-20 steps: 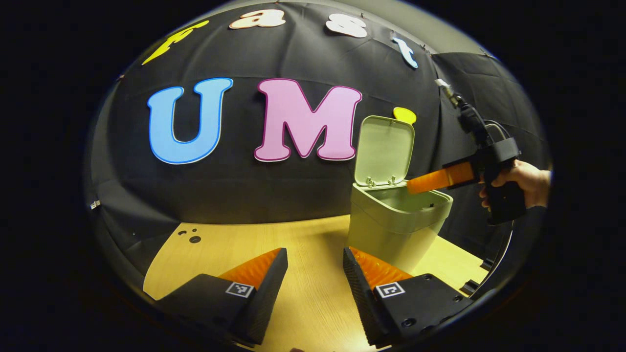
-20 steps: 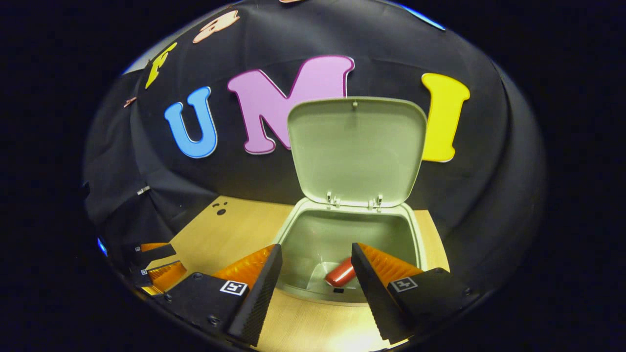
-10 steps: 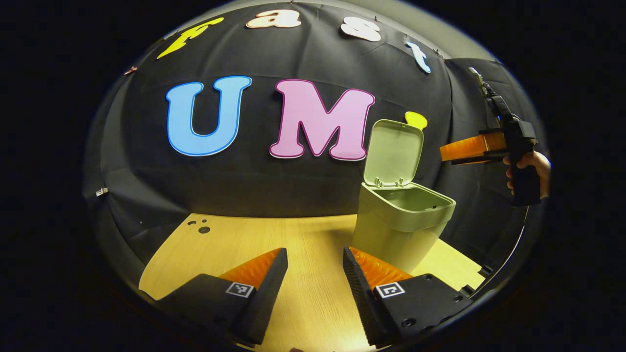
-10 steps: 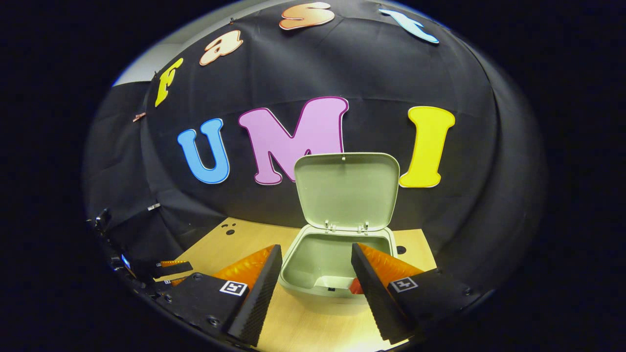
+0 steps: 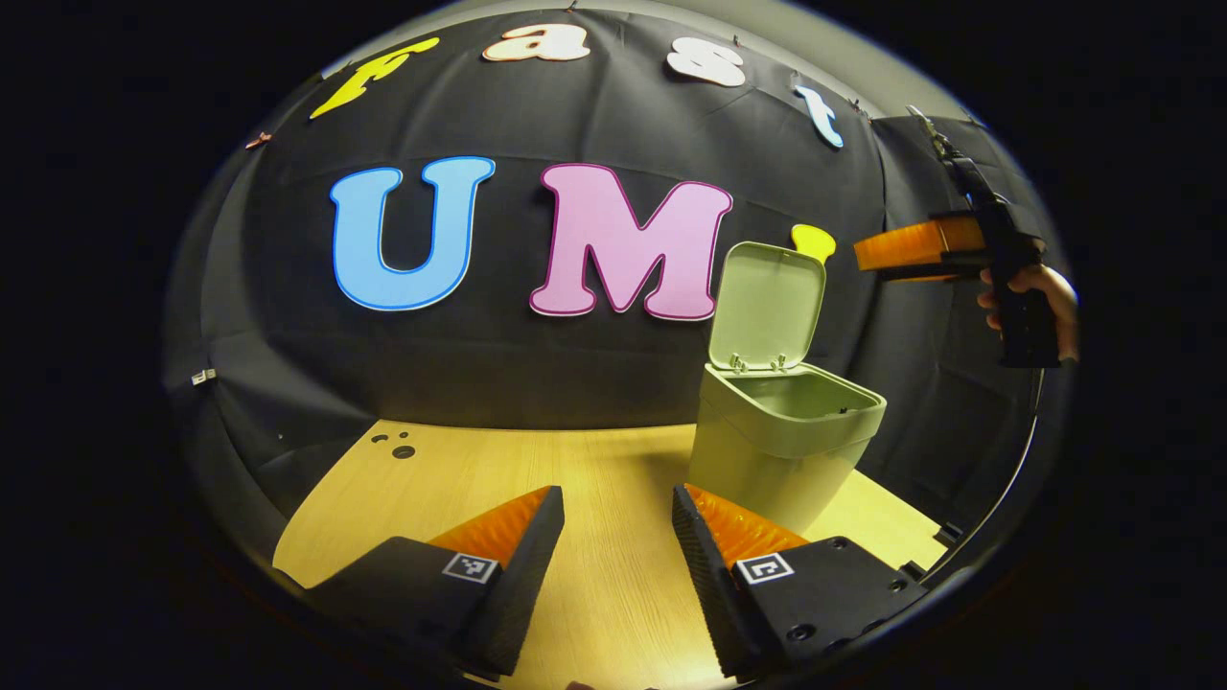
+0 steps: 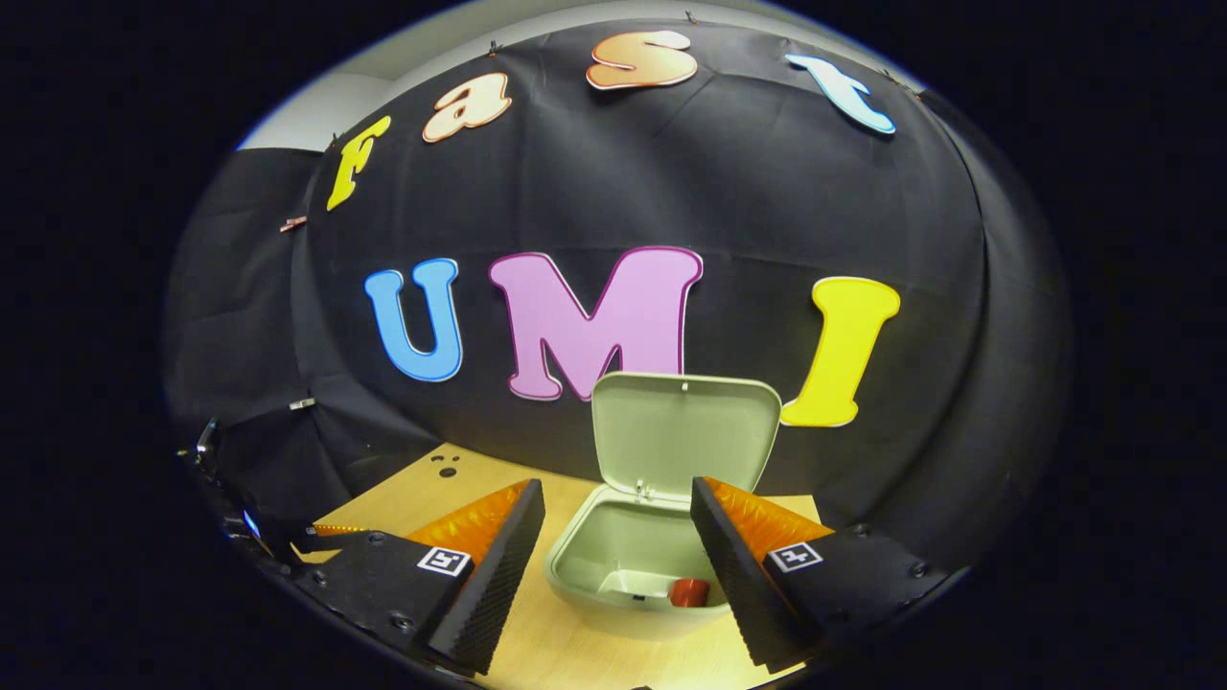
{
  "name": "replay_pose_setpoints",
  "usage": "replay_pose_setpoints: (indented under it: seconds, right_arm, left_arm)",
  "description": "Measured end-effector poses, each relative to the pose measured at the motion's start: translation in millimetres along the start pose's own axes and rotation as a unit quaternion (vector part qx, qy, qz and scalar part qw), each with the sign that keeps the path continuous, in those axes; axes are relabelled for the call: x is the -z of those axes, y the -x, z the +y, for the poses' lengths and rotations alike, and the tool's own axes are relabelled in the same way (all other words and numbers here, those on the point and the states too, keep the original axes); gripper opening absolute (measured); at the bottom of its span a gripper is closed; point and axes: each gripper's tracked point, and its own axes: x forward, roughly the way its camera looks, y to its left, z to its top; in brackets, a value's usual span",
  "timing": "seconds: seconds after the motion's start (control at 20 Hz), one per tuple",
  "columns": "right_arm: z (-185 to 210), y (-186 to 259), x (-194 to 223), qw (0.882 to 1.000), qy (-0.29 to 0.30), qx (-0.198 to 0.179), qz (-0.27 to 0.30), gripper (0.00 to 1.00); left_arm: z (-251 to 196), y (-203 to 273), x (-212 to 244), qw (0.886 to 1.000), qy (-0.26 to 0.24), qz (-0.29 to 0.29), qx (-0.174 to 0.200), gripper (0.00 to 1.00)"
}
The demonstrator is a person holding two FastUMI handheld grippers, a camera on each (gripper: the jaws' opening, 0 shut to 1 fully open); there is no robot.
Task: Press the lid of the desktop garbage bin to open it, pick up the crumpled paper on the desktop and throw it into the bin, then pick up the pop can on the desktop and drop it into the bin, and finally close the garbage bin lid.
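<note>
Light wood table [image 5: 594,479] — one bin [image 5: 767,460] standing on it.

The table has a pale grain and runs back to the black cloth wall. In the left gripper view the green bin stands upright on the table's right part, near the back edge, its lid [image 5: 769,305] raised on the rear hinge. A few small dark holes [image 5: 395,445] mark the far left corner of the top. In the right gripper view the same bin [image 6: 613,613] sits on the wood with its mouth open — a red can [image 6: 688,592] lies inside, not on the table.
</note>
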Motion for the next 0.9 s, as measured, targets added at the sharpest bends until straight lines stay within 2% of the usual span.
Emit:
replay_pose_setpoints:
  seconds: [0.25,0.4,0.6,0.9]
  right_arm:
    - [-16.9,-16.1,-34.5,0.999,0.005,0.013,-0.03,0.96]
    - [-29.6,-34.2,-51.1,0.999,-0.011,0.026,-0.041,0.96]
    - [-35.4,-59.3,-69.6,0.997,-0.042,0.02,-0.065,0.96]
    - [-50.8,-103.9,-81.9,0.997,-0.013,0.039,-0.071,0.96]
  left_arm:
    - [-4.3,4.2,-1.0,1.0,0.0,-0.004,0.001,0.76]
    - [-3.9,7.2,0.6,1.0,0.001,-0.003,-0.002,0.75]
    - [-0.7,12.0,0.8,1.0,0.003,-0.004,-0.008,0.76]
    - [3.9,16.2,1.3,1.0,0.004,-0.003,-0.019,0.75]
